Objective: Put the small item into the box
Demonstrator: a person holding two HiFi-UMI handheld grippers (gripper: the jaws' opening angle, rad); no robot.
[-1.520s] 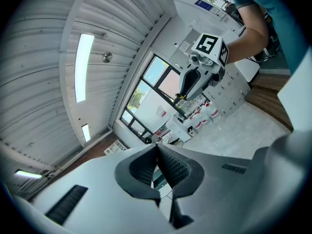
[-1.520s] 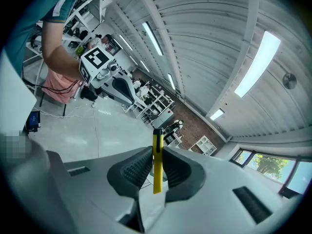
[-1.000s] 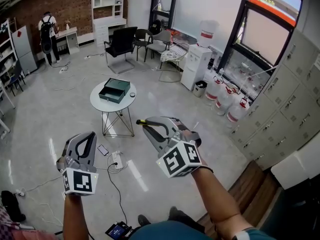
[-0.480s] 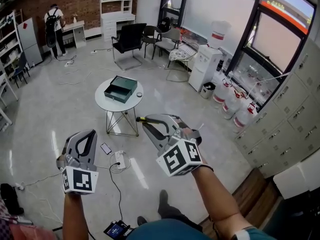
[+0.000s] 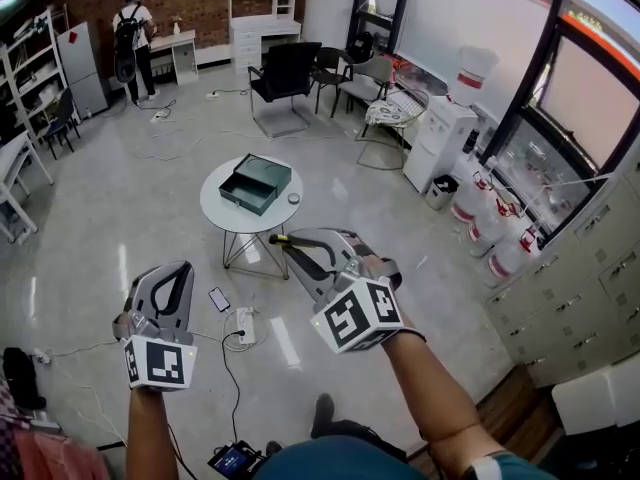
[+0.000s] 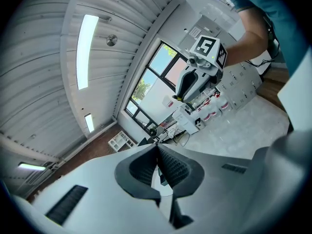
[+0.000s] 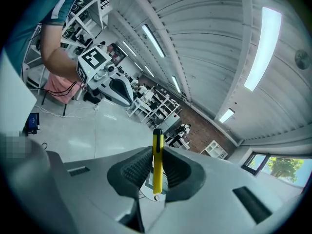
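Observation:
My right gripper (image 5: 283, 241) is shut on a thin yellow item (image 7: 157, 163), whose yellow end shows at the jaw tips (image 5: 276, 237) in the head view. It hangs in the air short of a round white table (image 5: 222, 217). On that table lies an open dark green box (image 5: 255, 184) with a small round thing (image 5: 293, 198) beside it. My left gripper (image 5: 180, 267) is held lower left, jaws shut with nothing between them; its pads (image 6: 168, 165) meet in the left gripper view.
A phone (image 5: 219, 299) and a power strip (image 5: 243, 325) with cables lie on the floor below the table. Black chairs (image 5: 284, 71), a water dispenser (image 5: 439, 140) and water bottles (image 5: 490, 233) stand beyond. A person (image 5: 131, 28) stands at the far desk.
The view has shifted; the table and box now sit slightly lower and more to the right, nearer my right gripper. Both grippers keep their pose.

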